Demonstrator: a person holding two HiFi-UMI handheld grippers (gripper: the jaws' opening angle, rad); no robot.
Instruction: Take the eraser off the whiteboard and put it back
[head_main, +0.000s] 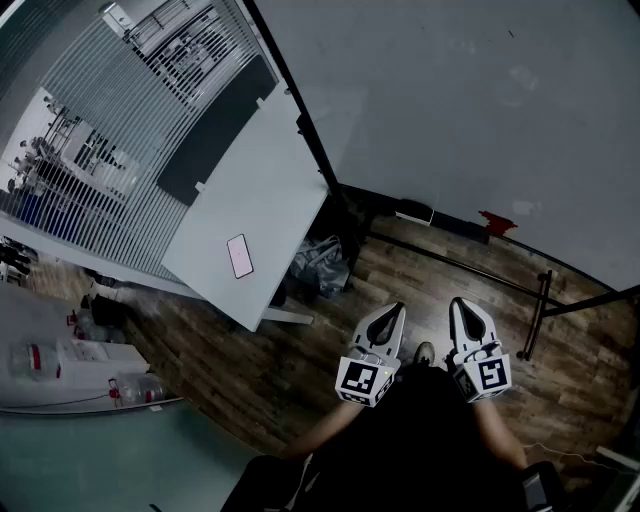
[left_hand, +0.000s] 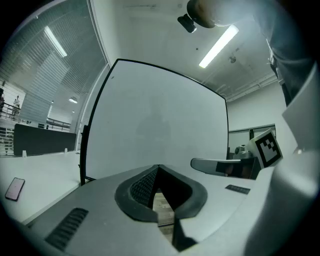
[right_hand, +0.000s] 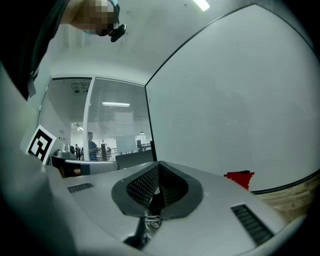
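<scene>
**Both grippers closed, eraser on the board**

Head view: my left gripper (head_main: 396, 308) and right gripper (head_main: 458, 302) hang side by side over the wood floor (head_main: 300, 360). The red eraser (head_main: 497, 222) sits at the whiteboard's (head_main: 450, 100) lower edge, well apart from both.

Left gripper view: jaws together, empty, facing the whiteboard.

Right gripper view: jaws together, nothing between them, and the red eraser is ahead to the right on the board.

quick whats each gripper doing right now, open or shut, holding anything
Left gripper: closed, jaws together, holding nothing.
Right gripper: closed, jaws together, holding nothing.
</scene>
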